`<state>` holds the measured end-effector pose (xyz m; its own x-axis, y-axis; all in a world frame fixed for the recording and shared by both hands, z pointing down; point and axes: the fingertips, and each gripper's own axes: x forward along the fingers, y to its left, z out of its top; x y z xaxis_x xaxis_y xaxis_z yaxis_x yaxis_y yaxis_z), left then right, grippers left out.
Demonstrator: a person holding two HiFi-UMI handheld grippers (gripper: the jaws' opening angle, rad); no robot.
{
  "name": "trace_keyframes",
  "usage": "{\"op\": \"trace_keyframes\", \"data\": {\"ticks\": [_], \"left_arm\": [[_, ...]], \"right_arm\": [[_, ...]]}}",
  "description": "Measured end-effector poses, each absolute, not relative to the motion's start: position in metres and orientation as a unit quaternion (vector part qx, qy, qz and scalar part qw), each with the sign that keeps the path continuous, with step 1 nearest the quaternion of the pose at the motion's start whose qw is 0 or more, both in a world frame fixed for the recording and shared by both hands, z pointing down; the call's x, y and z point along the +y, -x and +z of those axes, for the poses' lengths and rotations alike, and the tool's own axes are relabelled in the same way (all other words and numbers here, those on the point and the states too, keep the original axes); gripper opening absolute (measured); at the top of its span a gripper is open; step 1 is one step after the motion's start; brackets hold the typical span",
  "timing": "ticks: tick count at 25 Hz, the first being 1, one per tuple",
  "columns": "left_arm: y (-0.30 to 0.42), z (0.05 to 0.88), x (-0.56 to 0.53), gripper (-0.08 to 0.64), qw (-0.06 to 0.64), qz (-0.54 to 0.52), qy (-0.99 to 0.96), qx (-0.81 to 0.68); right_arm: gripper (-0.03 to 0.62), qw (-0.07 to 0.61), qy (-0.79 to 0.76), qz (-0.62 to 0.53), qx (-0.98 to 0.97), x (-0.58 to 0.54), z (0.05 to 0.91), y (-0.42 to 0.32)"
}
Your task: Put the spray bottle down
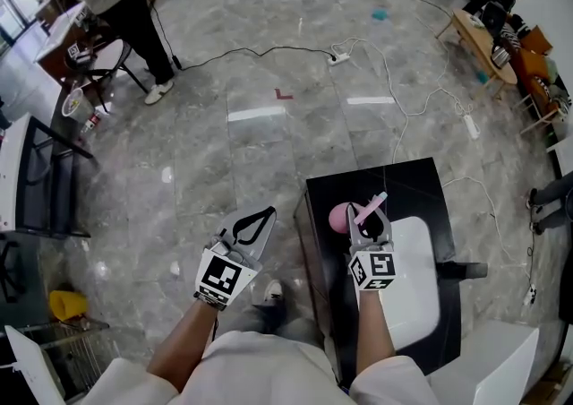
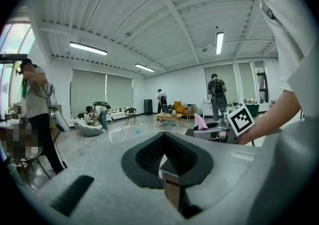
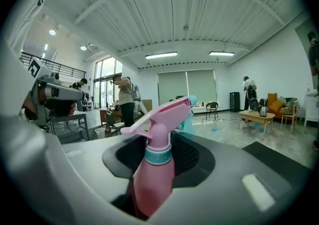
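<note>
A pink spray bottle (image 3: 153,179) with a teal collar and a pink trigger head stands upright between the jaws of my right gripper (image 1: 370,218), which is shut on its neck and body. In the head view the spray bottle (image 1: 341,217) hangs over the near left part of a black table (image 1: 407,181). My left gripper (image 1: 256,226) is out to the left over the floor, its black jaws meeting at the tips with nothing between them. The left gripper view shows the pink trigger head (image 2: 200,122) off to the right.
A white tray (image 1: 419,291) lies on the black table just right of my right hand. Cables and a power strip (image 1: 337,58) run across the grey floor. A person (image 1: 125,0) stands at the far left by dark chairs. A wooden table (image 1: 479,40) is at the far right.
</note>
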<state>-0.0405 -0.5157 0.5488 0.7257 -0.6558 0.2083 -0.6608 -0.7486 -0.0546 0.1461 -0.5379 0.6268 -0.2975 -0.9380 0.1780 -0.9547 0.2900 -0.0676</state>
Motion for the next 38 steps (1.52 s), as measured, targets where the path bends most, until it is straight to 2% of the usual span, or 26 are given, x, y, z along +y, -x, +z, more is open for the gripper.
{"op": "trace_keyframes", "data": {"ticks": [22,31,38], "left_arm": [[0.045,0.549,-0.514,0.005,0.011,0.110,-0.927,-0.359],[0.043,0.542,-0.505,0.005,0.002,0.104,-0.929,-0.356],[0.043,0.530,-0.493,0.005,-0.005,0.097,-0.930,-0.354]], "right_arm": [[0.155,0.079,-0.575,0.083,-0.810,-0.531,0.641,-0.138],[0.242,0.094,-0.582,0.093,-0.802,-0.520,0.647,-0.146],[0.258,0.098,-0.583,0.094,-0.801,-0.502,0.636,-0.145]]}}
